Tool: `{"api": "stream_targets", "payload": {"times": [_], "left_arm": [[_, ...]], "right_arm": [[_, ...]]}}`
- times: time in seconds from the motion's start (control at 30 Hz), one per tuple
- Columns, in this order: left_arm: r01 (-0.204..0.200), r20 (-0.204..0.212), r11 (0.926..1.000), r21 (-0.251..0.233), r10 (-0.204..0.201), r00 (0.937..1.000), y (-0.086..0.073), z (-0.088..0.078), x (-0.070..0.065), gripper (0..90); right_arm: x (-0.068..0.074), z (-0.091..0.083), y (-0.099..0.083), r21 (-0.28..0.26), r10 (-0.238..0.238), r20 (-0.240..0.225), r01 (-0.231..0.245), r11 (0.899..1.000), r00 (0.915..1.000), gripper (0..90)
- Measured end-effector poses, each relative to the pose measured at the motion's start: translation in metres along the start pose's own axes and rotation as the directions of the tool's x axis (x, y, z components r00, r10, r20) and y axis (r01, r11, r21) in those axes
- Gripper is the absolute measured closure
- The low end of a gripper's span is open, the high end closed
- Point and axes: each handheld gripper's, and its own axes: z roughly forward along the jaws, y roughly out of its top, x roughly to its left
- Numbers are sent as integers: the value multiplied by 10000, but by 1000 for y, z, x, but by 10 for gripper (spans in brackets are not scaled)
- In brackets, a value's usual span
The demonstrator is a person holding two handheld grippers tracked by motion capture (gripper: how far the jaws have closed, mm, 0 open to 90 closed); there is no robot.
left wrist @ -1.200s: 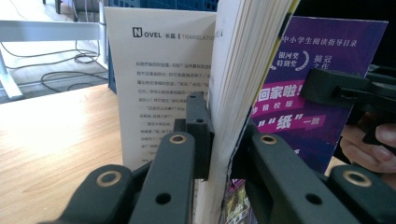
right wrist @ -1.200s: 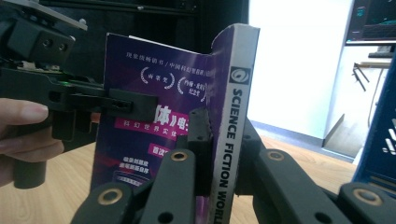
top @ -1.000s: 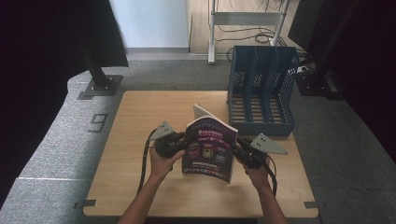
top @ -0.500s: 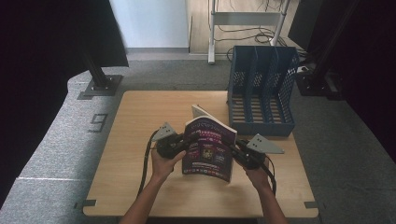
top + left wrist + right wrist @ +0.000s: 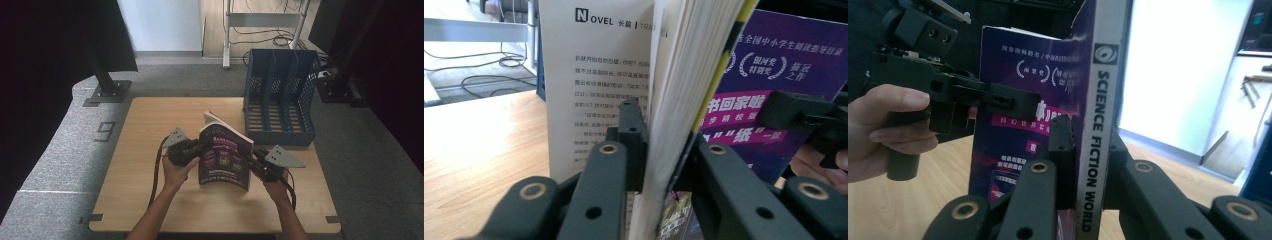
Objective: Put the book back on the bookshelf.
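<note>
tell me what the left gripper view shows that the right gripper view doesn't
Left gripper view alone: the magazine's fore-edge of stacked pages, clamped between that gripper's jaws, and an open inside page headed NOVEL.

Right gripper view alone: the white spine reading SCIENCE FICTION WORLD, clamped between that gripper's jaws, plus the person's hand on the left gripper across from it.

Both: the purple cover, the wooden table, and the opposite gripper's jaw pressing on that cover.

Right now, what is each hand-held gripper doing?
Left hand-held gripper: closed on the magazine's page edge.
Right hand-held gripper: closed on the magazine's spine.
</note>
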Motion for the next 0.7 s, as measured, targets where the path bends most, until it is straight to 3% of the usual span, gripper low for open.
{"api": "stream_targets", "payload": {"times": [0.13,0.23,0.3,0.33,0.4,0.53,0.57,0.63,0.67,0.7], "left_arm": [[8,55,10000,20,-8,10000,-1,0,0,767],[58,97,10000,71,-59,9999,-2,1,1,772],[96,115,9999,72,-97,9999,-2,2,1,772],[73,129,9999,111,-75,9999,-2,1,2,768],[49,132,9999,122,-50,9999,-2,1,2,745],[89,45,9994,335,-91,9999,-2,0,6,593],[122,-4,9991,399,-122,9999,-3,1,8,593],[88,-290,9979,644,-69,9996,-5,2,9,449],[-16,-680,9968,802,71,9977,-7,3,10,405],[-16,-680,9968,802,71,9977,-7,3,10,366]], "right_arm": [[-3,0,0,145,337,-378,-331,9993,9987,732],[-1,6,-2,569,157,-139,-149,9983,9998,697],[-1,11,-5,949,178,-48,-173,9953,9998,716],[-2,12,-7,1003,174,31,-176,9948,9998,784],[-2,10,-6,1058,170,50,-175,9942,9998,805],[-3,9,-6,1025,242,-15,-239,9944,9997,806],[-4,8,-6,1007,265,-66,-257,9946,9996,806],[-4,7,-7,892,328,-224,-307,9955,9992,806],[-4,7,-8,871,324,-289,-298,9958,9991,806],[-4,7,-8,866,303,-336,-273,9959,9990,806]]}}
